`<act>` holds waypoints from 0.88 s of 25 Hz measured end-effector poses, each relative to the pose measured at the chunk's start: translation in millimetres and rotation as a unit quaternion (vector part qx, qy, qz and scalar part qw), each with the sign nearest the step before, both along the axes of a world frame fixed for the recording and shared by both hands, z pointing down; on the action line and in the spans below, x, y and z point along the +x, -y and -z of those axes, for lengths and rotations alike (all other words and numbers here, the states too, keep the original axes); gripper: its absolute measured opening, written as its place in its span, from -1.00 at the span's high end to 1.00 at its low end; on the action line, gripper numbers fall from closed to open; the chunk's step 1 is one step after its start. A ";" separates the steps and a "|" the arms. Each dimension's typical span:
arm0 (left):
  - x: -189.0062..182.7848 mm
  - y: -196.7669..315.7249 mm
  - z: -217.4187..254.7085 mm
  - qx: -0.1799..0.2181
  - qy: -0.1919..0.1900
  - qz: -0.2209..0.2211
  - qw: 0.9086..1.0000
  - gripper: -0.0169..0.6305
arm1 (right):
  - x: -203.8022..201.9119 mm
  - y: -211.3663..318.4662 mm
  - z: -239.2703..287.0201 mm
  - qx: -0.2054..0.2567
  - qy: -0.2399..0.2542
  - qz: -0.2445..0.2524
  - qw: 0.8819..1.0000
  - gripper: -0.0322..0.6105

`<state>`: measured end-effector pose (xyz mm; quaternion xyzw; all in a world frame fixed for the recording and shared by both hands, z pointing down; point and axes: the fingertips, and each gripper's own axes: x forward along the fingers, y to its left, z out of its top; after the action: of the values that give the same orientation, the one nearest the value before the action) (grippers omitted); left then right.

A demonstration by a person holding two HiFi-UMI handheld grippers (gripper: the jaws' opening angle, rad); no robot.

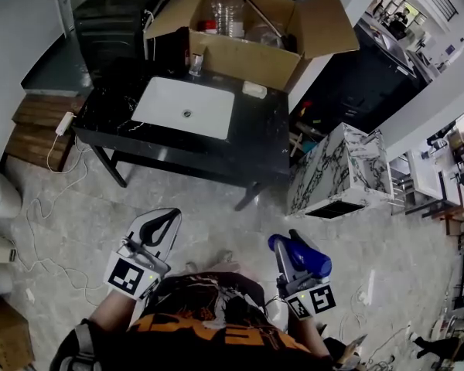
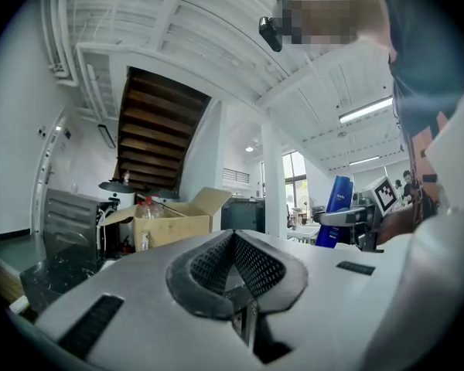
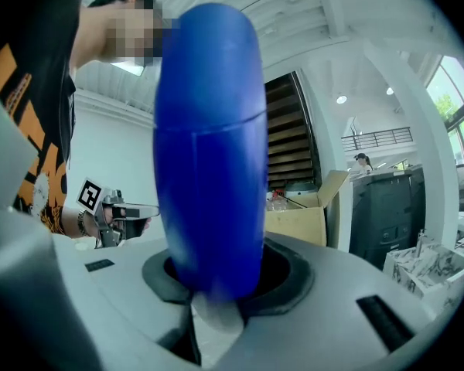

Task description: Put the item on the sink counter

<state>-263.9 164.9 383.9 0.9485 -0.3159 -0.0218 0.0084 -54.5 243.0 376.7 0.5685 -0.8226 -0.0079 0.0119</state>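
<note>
A blue bottle (image 1: 301,256) stands up between the jaws of my right gripper (image 1: 291,247), which is shut on it close in front of the person's body. In the right gripper view the blue bottle (image 3: 209,153) fills the middle and its base sits between the pads of the right gripper (image 3: 216,288). My left gripper (image 1: 168,216) hangs at the same height to the left, shut with nothing in it; in its own view the left gripper (image 2: 233,235) has its jaw tips meeting. The black sink counter (image 1: 255,141) with a white basin (image 1: 184,107) lies well ahead of both.
An open cardboard box (image 1: 240,56) with a clear plastic bottle (image 1: 226,10) sits at the counter's back. A white soap-like piece (image 1: 254,90) lies right of the basin. A marble-patterned cabinet (image 1: 340,168) stands at the right. A power strip (image 1: 65,122) and cables trail at the left.
</note>
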 end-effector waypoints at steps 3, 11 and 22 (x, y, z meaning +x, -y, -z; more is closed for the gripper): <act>-0.2 2.8 1.7 0.002 -0.002 0.000 1.000 0.90 | -1.2 2.3 6.8 0.012 0.010 0.002 1.000 0.44; 8.0 13.0 0.9 0.001 -0.003 -0.002 1.000 0.90 | 13.2 26.4 -6.0 0.002 0.013 -0.007 1.000 0.44; 27.0 68.4 11.9 0.011 0.003 0.018 1.000 0.90 | 47.4 100.8 -3.1 0.002 0.023 -0.004 1.000 0.44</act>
<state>-237.0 96.5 372.0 0.9429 -0.3325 -0.0222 -0.0030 -7.1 142.3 379.8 0.5722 -0.8201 0.0038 -0.0075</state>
